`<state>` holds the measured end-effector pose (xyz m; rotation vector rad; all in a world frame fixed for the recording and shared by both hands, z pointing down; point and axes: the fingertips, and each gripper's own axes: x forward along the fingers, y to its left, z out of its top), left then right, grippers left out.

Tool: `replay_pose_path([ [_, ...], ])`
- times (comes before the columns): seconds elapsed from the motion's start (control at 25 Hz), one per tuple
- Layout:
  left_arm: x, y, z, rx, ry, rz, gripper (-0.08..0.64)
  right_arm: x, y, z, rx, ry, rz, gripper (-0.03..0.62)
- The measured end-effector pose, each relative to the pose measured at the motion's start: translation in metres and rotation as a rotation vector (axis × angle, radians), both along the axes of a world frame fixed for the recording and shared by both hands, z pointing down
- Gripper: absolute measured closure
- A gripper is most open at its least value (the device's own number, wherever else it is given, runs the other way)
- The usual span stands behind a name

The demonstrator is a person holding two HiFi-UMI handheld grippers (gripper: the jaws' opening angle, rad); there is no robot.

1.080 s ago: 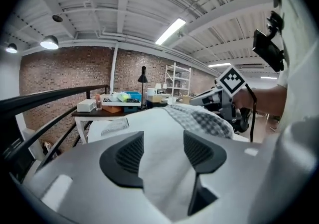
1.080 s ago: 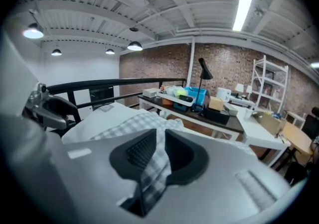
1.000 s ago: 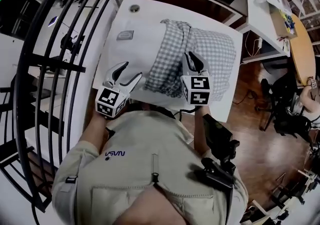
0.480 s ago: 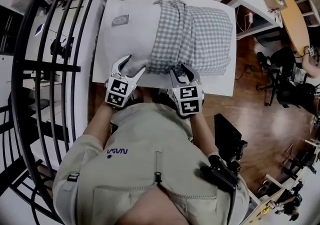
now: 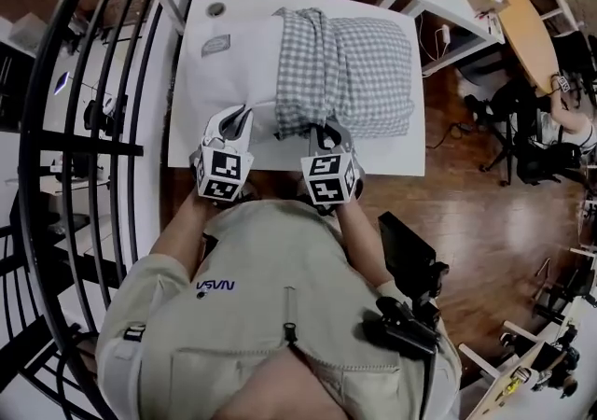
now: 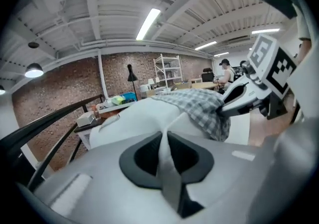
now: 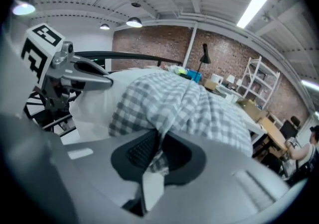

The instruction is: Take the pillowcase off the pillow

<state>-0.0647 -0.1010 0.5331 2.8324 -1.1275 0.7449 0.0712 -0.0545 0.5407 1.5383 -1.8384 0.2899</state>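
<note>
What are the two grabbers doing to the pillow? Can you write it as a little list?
pillow: white, lying on the table; its left part in the head view is bare
pillowcase: checked, bunched up, covering only the pillow's right part
left gripper: jaws have just closed; a fold of the white pillow is pinched between them
right gripper: jaws have just closed; the near edge of the pillowcase is pinched between them
task state: pillowcase partly off, not yet free

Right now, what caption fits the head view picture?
Jaws just closing, left gripper grips the white pillow, right gripper grips the checked pillowcase.
</note>
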Motion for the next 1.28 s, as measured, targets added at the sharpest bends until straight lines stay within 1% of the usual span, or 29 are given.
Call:
replay_pose_path([
  [0.04, -0.001, -0.004, -0.016, 0.014, 0.027, 0.002, 0.528, 0.01, 0.001, -0.009, 0.018, 0.014, 0.007, 0.561],
  [0.12, -0.005, -0.01, -0.041, 0.018, 0.09, 0.012, 0.526, 0.033, 0.003, -0.025, 0.048, 0.056, 0.024, 0.565],
  [0.2, -0.012, -0.014, -0.056, 0.013, 0.145, 0.014, 0.526, 0.055, 0.007, -0.036, 0.073, 0.108, 0.042, 0.566],
  [0.28, -0.019, -0.016, -0.062, 0.006, 0.177, -0.001, 0.529, 0.075, 0.01, -0.041, 0.082, 0.149, 0.06, 0.566],
  [0.36, -0.029, -0.018, -0.057, -0.026, 0.213, -0.044, 0.532, 0.091, 0.012, -0.037, 0.072, 0.169, 0.078, 0.566],
  [0.48, -0.047, -0.017, -0.04, -0.094, 0.27, -0.138, 0.532, 0.117, 0.018, -0.015, 0.027, 0.193, 0.123, 0.568],
  [0.56, -0.055, -0.015, -0.024, -0.139, 0.281, -0.179, 0.534, 0.138, 0.025, 0.008, -0.021, 0.204, 0.158, 0.569],
  [0.64, -0.057, -0.01, -0.004, -0.184, 0.273, -0.197, 0.532, 0.152, 0.032, 0.031, -0.074, 0.198, 0.181, 0.569],
  [0.76, -0.051, -0.002, 0.022, -0.243, 0.255, -0.208, 0.534, 0.156, 0.039, 0.054, -0.126, 0.176, 0.193, 0.571],
  [0.88, -0.042, 0.005, 0.036, -0.282, 0.241, -0.196, 0.528, 0.153, 0.04, 0.057, -0.134, 0.136, 0.185, 0.569],
  [0.92, -0.039, 0.008, 0.037, -0.286, 0.231, -0.185, 0.515, 0.152, 0.04, 0.056, -0.13, 0.118, 0.176, 0.567],
  [1.04, -0.032, 0.021, 0.025, -0.252, 0.194, -0.138, 0.459, 0.14, 0.045, 0.044, -0.133, 0.053, 0.144, 0.539],
  [1.12, -0.027, 0.032, 0.007, -0.227, 0.182, -0.104, 0.446, 0.126, 0.05, 0.03, -0.125, 0.019, 0.107, 0.503],
  [1.2, -0.02, 0.041, -0.012, -0.22, 0.189, -0.074, 0.441, 0.111, 0.051, 0.008, -0.084, -0.025, 0.058, 0.487],
  [1.28, -0.015, 0.042, -0.031, -0.203, 0.197, -0.073, 0.422, 0.097, 0.045, -0.016, -0.025, -0.083, 0.007, 0.483],
])
